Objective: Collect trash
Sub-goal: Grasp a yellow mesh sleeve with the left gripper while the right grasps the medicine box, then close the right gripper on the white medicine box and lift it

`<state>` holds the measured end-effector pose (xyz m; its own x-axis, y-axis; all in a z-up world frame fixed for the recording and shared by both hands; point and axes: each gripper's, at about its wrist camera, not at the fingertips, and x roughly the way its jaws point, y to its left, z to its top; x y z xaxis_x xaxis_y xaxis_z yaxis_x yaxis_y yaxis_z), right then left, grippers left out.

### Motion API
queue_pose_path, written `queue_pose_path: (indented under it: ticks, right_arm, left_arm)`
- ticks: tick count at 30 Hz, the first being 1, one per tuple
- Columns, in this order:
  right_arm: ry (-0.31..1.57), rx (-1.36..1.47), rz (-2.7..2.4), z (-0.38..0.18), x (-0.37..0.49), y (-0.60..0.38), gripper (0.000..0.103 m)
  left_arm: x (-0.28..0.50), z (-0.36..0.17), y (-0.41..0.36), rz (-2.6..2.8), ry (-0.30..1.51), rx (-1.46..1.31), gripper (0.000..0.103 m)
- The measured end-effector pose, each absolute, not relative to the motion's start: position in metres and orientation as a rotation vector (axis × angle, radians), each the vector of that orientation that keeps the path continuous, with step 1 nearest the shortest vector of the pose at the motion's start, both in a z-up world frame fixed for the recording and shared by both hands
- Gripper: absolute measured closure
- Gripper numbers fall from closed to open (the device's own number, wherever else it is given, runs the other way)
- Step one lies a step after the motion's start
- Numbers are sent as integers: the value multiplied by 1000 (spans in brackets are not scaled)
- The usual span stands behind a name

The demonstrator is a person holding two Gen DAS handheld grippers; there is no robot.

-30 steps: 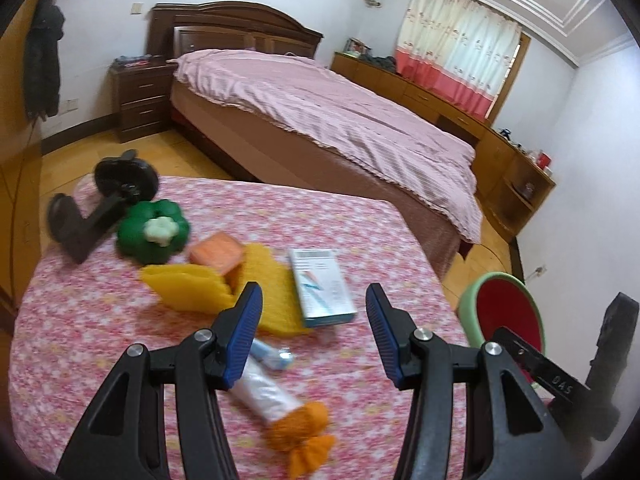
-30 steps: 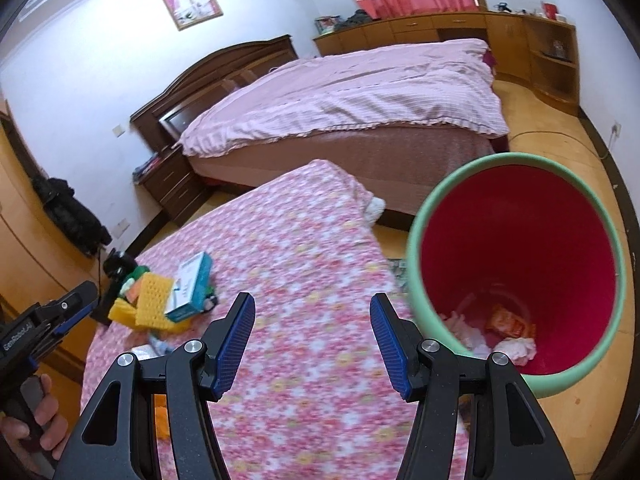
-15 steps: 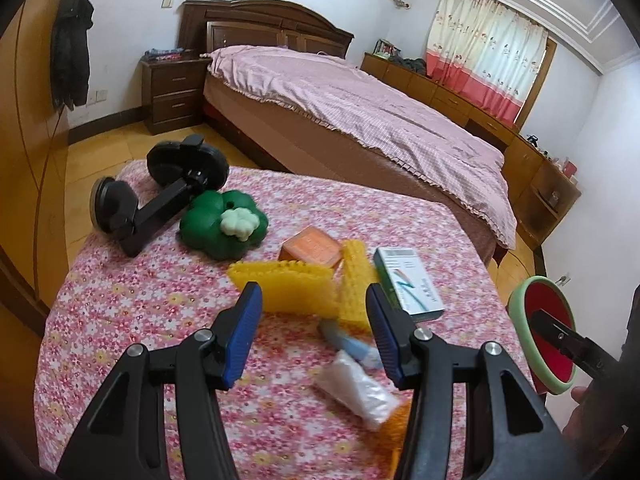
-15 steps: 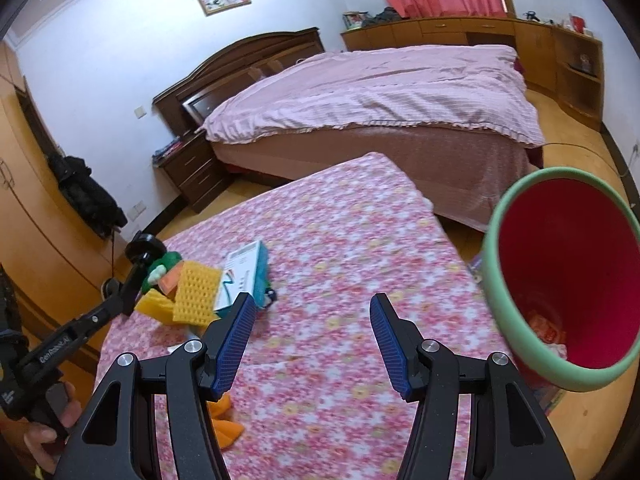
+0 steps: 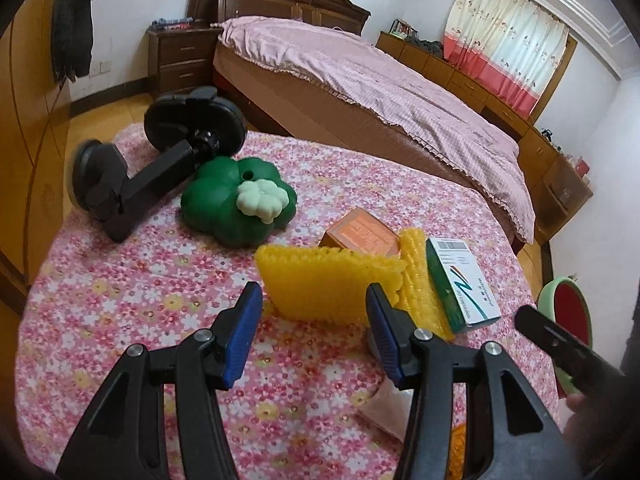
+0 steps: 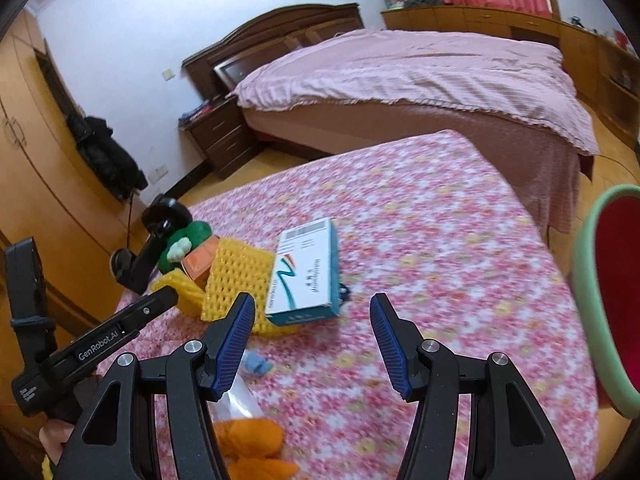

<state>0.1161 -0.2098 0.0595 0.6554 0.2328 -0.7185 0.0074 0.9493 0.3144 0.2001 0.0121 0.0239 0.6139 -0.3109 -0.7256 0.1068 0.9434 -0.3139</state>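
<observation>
The right claw point(image 6: 312, 334) is hovering with its jaws spread above the floral counter point(image 6: 440, 240), facing a white-and-teal box point(image 6: 306, 276) that is leaning on yellow foam netting point(image 6: 236, 276); a red bin point(image 6: 608, 300) is standing at the right edge.

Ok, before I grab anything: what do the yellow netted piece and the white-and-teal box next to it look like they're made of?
Yellow netted piece: looks like soft foam mesh, matte, with an open bumpy lattice and a bent, floppy shape. White-and-teal box: probably thin printed cardboard, lightly glossy, with crisp folded edges and a barcode on its end panel. Both grippers are open and hold nothing.
</observation>
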Motion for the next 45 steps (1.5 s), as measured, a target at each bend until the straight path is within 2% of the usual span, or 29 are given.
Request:
queue_pose_path:
  ticks: [4,14,15,17,20,22,25,33,40,45]
  right_arm:
    - [893,288,124,44,135,-204,33]
    - [956,370,146,15,158,-207,33]
    - [957,374,147,14,159,-207,34]
    - [949,371,143,12,158,-207,41]
    - [949,364,146,13,157,-207,44]
    - [947,359,141,13,156,-208,48]
    - [953,371,146,13,151,-211,59]
    - [912,340,137,19,140,-208,79]
    - [904,255,138,30,132,-198,77]
    - [917,222,162,38,132,-203,44]
  left_arm:
    - [209,12,15,-239,894,-279,49]
    - [228,-4,17,-224,910,-311,49]
    - [229,-4,16,-230,908,-315,52]
    - [230,-6,15,-252,909,-336,61]
    - [232,-9,15,-288,921,-383,71]
    - [232,-9,15,-300,920,-399,84]
    - [229,-8,19,-312,909,-417,88]
    - [215,4,22,-362,830,-431,89]
    - [204,12,32,-325,782,-417,89]
    - [205,12,50,-230,776,-452,89]
